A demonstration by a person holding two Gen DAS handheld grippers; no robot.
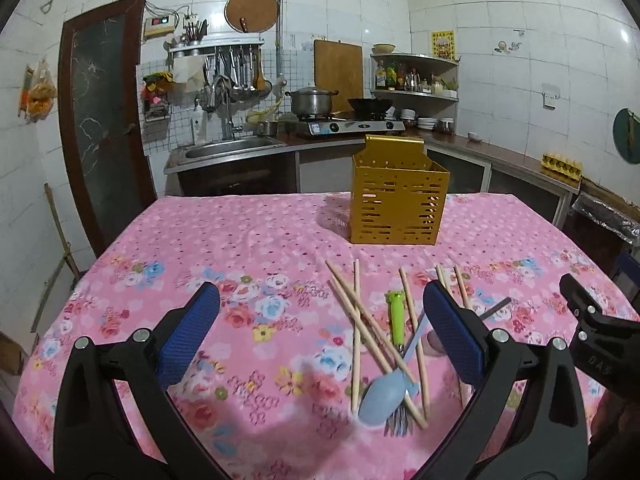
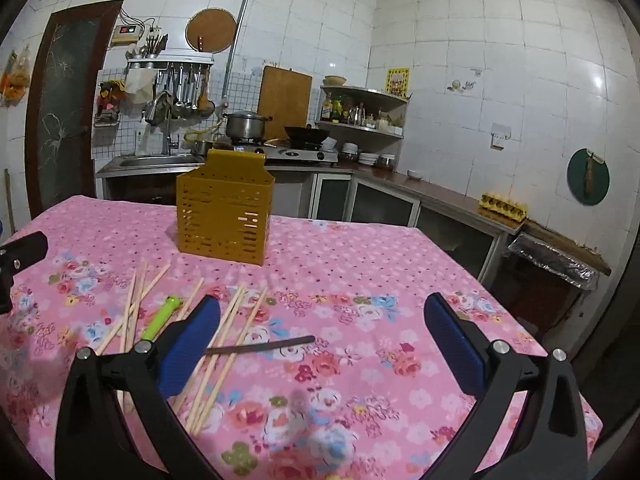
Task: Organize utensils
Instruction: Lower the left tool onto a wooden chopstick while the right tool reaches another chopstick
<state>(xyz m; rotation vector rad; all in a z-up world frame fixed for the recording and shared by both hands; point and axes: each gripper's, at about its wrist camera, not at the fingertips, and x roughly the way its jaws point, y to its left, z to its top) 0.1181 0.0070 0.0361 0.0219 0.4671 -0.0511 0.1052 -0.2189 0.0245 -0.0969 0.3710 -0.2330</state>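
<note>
Left hand-held gripper (image 1: 320,312): released, its blue-padded fingers (image 1: 188,332) spread wide above the pink floral tablecloth (image 1: 224,236), gripping nothing.
Right hand-held gripper (image 2: 322,320): likewise released, jaws wide apart and empty, hovering over the table's right half; in the left wrist view its black tip enters at the right edge.
Chopsticks (image 1: 362,320): a loose scatter of pale wooden sticks lying flat on the cloth, several crossing one another, just ahead of the left gripper's right finger; in the right wrist view they lie around and partly behind that gripper's left finger.
Light blue spoon (image 1: 382,398): lying on the crossed chopsticks, bowl toward the camera, handle running away to the upper right.
Fork (image 1: 398,424): only the metal tines show, poking out beneath the spoon's bowl.
Green-handled utensil (image 1: 396,318): resting among the chopsticks, handle pointing away from the camera; its working end is hidden.
Dark slim utensil (image 2: 260,346): lying flat across the chopsticks, one end reaching onto bare cloth between the right gripper's fingers.
Yellow utensil holder (image 1: 398,196): a perforated box standing upright near the table's far side, well apart from the scattered pieces; nothing shows above its rim.
Backdrop: a white-tiled kitchen with sink (image 1: 228,150), stove (image 1: 348,126) and pot (image 1: 312,100).
</note>
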